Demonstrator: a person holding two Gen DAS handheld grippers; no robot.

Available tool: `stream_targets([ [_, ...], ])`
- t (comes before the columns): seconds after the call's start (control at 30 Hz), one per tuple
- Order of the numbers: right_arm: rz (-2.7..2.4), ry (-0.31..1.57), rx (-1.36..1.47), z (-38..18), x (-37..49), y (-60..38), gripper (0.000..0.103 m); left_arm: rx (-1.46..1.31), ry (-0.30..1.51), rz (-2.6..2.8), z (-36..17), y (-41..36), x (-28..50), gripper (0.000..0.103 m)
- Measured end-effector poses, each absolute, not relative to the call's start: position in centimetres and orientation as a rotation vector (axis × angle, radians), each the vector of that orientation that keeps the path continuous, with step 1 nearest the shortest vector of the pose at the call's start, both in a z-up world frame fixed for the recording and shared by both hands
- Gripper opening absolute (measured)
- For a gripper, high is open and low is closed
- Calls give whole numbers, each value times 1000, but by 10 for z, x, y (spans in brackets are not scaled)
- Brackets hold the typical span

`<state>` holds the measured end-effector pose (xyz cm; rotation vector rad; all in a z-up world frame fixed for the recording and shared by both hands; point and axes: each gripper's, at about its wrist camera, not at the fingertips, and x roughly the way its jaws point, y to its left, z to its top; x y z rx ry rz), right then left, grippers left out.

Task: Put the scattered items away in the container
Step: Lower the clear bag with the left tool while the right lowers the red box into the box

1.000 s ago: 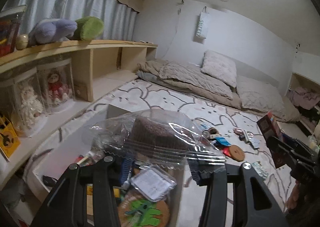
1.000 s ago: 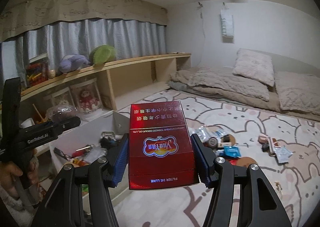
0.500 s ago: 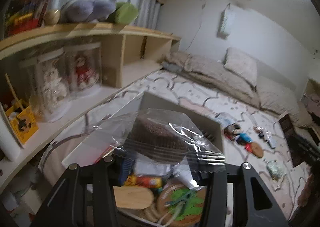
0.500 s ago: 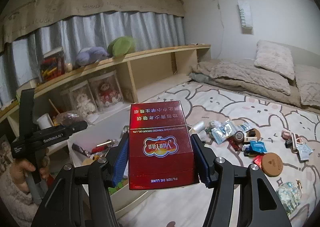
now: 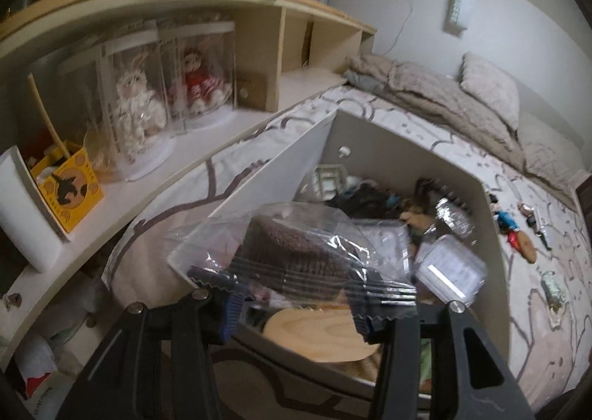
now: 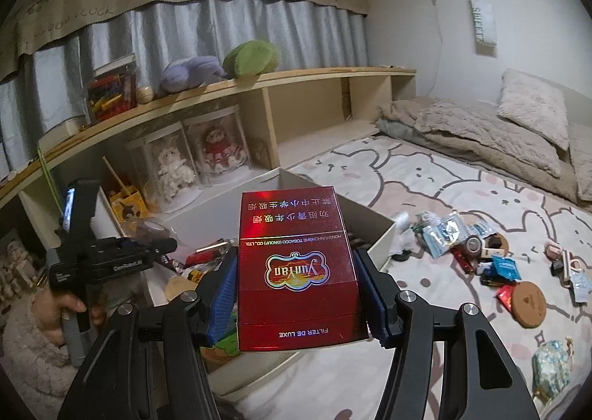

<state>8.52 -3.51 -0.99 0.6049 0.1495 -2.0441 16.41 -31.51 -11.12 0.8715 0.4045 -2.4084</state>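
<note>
My left gripper [image 5: 296, 312] is shut on a clear plastic bag [image 5: 292, 253] with a brown knitted item inside, held just above the near corner of the white box [image 5: 492, 235]. The box holds several items, among them a wooden disc [image 5: 318, 338] and a small clear case [image 5: 449, 268]. My right gripper [image 6: 298, 294] is shut on a red carton [image 6: 296, 264], hovering over the near right side of the same white box [image 6: 384, 239]. In the right wrist view a hand holds the left gripper [image 6: 111, 257] at the box's left edge. Scattered items [image 6: 492, 264] lie on the bed.
A wooden shelf [image 6: 259, 83] with plush toys and doll cases [image 6: 192, 161] runs along the left. Pillows and a blanket [image 6: 481, 131] lie at the bed's far end. A cork coaster [image 6: 527, 303] and a small patterned pouch [image 6: 551, 364] rest on the printed sheet.
My left gripper has dropped and tilted down toward the box with the bag, and the box now fills its view. My right gripper has shifted toward the box with the carton.
</note>
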Motion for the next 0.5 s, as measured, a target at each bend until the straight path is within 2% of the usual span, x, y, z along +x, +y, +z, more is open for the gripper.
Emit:
stream_targets([
  [0.37,-1986,191,641,-21,93,-62,60,866,352,-2412,-113,-323,150,48],
  [0.4,-1984,192,643,-21,93,-64,60,868,346,-2409,-112,-323,149,52],
  [0.43,-1980,194,648,-22,94,-67,60,865,346,-2404,-112,-324,149,64],
  [0.5,-1971,197,656,-24,94,-71,60,844,352,-2397,-109,-322,151,79],
])
